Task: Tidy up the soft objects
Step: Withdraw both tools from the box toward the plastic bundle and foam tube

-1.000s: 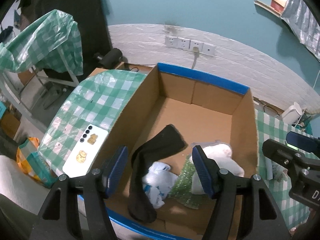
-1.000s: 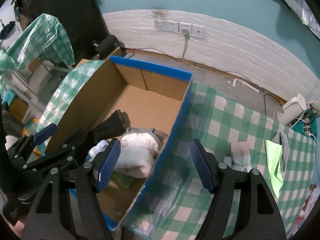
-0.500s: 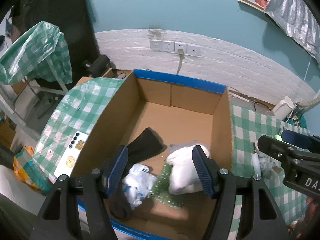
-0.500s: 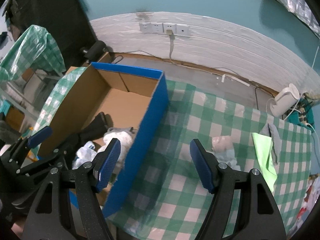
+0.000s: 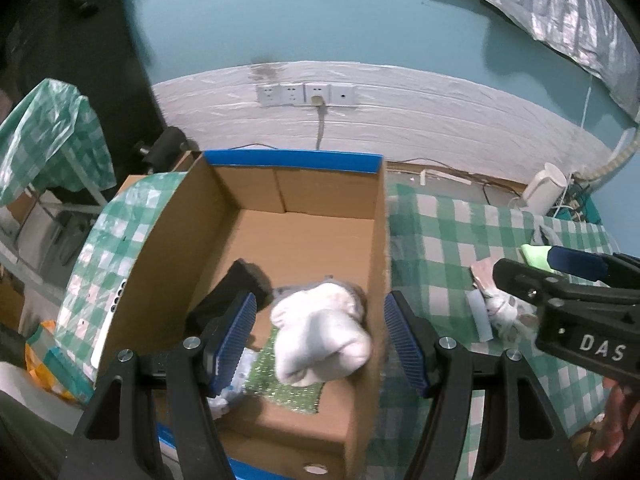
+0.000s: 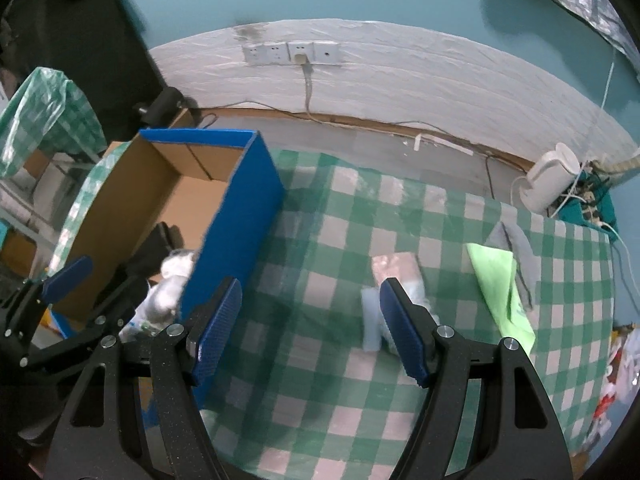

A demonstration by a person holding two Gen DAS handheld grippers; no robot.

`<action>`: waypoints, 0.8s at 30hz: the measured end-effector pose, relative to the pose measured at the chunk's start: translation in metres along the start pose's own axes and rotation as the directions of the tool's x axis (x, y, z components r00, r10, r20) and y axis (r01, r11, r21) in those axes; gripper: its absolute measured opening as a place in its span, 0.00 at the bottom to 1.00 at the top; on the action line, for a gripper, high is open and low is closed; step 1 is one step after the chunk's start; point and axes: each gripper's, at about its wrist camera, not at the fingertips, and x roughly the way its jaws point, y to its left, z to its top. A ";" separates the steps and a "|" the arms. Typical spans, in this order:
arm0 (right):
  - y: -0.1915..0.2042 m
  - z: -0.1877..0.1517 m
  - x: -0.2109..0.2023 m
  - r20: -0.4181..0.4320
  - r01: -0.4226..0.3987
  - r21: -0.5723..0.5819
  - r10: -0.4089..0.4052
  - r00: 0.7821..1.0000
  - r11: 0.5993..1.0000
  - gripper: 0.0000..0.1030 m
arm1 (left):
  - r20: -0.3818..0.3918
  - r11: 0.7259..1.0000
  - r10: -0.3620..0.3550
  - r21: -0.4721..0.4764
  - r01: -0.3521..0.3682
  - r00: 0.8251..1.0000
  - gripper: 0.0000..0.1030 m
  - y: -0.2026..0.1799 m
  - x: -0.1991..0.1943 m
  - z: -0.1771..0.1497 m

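Blue ribbed pads line the left gripper [image 5: 320, 340], whose fingers [image 5: 234, 344] are spread wide and grasp nothing; one hangs inside the cardboard box [image 5: 376, 240] and the other outside its right wall. Between them, on the box floor, lies a white plush bundle [image 5: 320, 340], resting partly on a green glittery cloth [image 5: 280, 384]. A crumpled white and blue piece [image 5: 236, 380] sits just beside the left finger, mostly hidden by it. Behind these a black sock [image 5: 240, 284] stretches toward the left wall of the box.

To the right, the right gripper [image 6: 310, 328] hovers over the green checked surface [image 6: 320, 420], its fingers [image 6: 404, 336] likewise released and empty. Its right finger covers part of a pale blue and white soft item [image 6: 370, 318] lying on the cloth. Touching that, a little farther back, is a pinkish folded piece [image 6: 394, 266]. Farther right lie a lime green cloth [image 6: 500, 288] and a grey cloth [image 6: 516, 248], overlapping.

Beyond the surface, a white kettle-like appliance [image 6: 548, 176] stands by the wall, and a row of wall sockets [image 6: 290, 53] holds one plugged cable.
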 end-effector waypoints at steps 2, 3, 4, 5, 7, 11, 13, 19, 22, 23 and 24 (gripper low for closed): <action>-0.007 -0.002 0.001 -0.004 0.009 0.008 -0.009 1.000 1.000 0.71 | 0.000 1.000 -0.009 0.010 0.009 1.000 0.66 -0.007 -0.001 0.001; -0.009 -0.003 0.001 -0.005 0.012 0.011 -0.012 1.000 1.000 0.71 | 0.000 1.000 -0.011 0.014 0.011 1.000 0.66 -0.011 -0.001 0.001; -0.013 -0.005 0.001 -0.006 0.016 0.016 -0.015 1.000 1.000 0.71 | 0.001 1.000 -0.015 0.019 0.015 1.000 0.66 -0.016 -0.001 0.002; -0.017 -0.006 0.001 -0.008 0.019 0.021 -0.019 1.000 1.000 0.71 | 0.001 1.000 -0.019 0.024 0.019 1.000 0.66 -0.020 -0.001 0.002; -0.024 -0.008 0.002 -0.011 0.026 0.032 -0.026 1.000 0.999 0.71 | -0.001 0.999 -0.026 0.036 0.026 1.000 0.66 -0.027 -0.001 0.002; -0.042 -0.011 0.001 -0.013 0.038 0.059 -0.037 0.999 0.998 0.71 | -0.005 0.998 -0.035 0.060 0.035 0.999 0.67 -0.040 0.001 0.002; -0.050 -0.012 0.000 -0.013 0.041 0.073 -0.040 0.999 0.997 0.71 | -0.007 0.997 -0.039 0.072 0.039 0.999 0.67 -0.048 0.002 0.003; -0.066 -0.014 0.000 -0.013 0.050 0.098 -0.049 0.999 0.994 0.71 | -0.009 0.992 -0.053 0.111 0.054 0.999 0.67 -0.071 0.004 0.004; -0.076 -0.016 0.007 -0.024 0.057 0.110 -0.055 0.998 0.992 0.71 | -0.023 0.990 -0.064 0.124 0.066 0.998 0.67 -0.081 0.010 0.004; -0.078 -0.017 0.010 -0.030 0.060 0.114 -0.057 0.998 0.992 0.71 | -0.027 0.990 -0.065 0.127 0.068 0.998 0.67 -0.083 0.011 0.003; -0.082 -0.018 0.014 -0.038 0.064 0.120 -0.060 0.997 0.991 0.71 | -0.035 0.989 -0.066 0.133 0.070 0.997 0.67 -0.087 0.015 0.003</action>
